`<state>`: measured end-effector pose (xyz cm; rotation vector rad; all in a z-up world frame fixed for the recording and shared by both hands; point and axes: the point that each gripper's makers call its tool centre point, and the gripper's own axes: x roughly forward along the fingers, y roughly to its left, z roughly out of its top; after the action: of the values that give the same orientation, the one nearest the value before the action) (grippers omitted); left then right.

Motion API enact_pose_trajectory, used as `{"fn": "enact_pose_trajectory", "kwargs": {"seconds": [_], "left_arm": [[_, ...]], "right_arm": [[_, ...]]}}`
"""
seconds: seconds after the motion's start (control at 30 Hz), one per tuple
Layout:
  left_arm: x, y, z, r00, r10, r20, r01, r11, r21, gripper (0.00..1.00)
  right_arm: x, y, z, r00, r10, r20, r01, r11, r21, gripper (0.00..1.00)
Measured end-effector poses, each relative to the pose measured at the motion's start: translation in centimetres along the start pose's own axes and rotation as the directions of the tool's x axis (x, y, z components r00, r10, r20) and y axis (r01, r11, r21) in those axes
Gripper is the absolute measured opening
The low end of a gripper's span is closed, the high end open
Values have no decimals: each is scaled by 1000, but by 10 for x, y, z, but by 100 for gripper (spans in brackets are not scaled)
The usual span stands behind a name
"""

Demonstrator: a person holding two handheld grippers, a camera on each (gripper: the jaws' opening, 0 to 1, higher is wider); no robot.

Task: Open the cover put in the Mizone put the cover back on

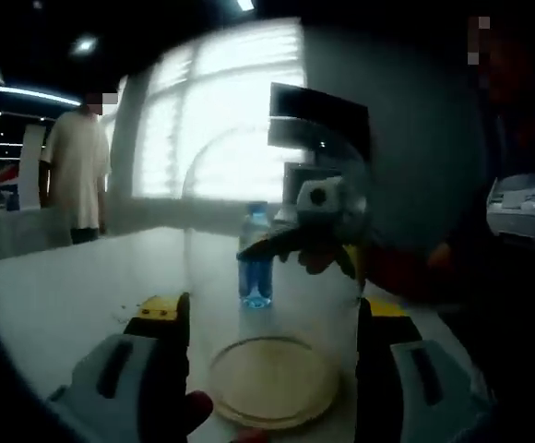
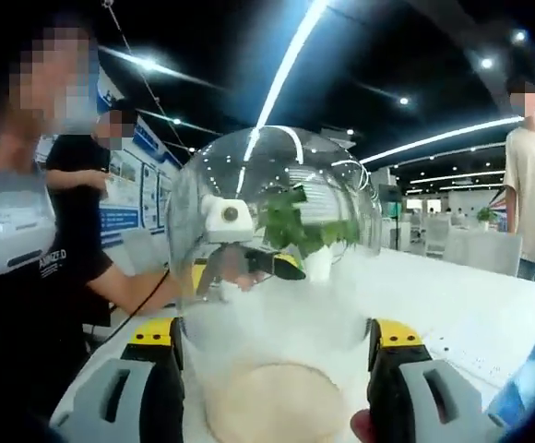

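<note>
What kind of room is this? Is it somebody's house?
Probably not a house. It looks like a big office or showroom: long ceiling light strips, poster boards on the wall, white tables, and a large bright window. People stand around.

Table: white top (image 1: 65,295), running back toward the bright windows; it also shows pale in the right gripper view (image 2: 470,314).
Wooden base: round, light-coloured disc (image 1: 272,380) lying flat on the table near its front edge, under the glass dome (image 1: 272,231).
Mizone bottle: blue-labelled bottle (image 1: 255,258) standing upright on the table beyond the base, apart from it.
</note>
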<state>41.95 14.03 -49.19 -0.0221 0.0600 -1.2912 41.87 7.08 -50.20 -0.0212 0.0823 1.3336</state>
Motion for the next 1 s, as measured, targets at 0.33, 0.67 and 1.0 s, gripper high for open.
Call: {"fn": "enact_pose_trajectory", "kwargs": {"seconds": [0.33,0.67,1.0], "left_arm": [[6,-3,-6,1000,-20,22,20,1000,0,67],[9,-4,-9,999,-23,24,23,1000,-11,69],[13,-6,-6,999,-23,44,23,1000,3,70]], "right_arm": [[11,1,-4,999,37,33,-39,998,48,82],[17,2,-4,997,63,49,-65,997,50,86],[19,2,-1,992,75,97,-78,997,29,87]]}}
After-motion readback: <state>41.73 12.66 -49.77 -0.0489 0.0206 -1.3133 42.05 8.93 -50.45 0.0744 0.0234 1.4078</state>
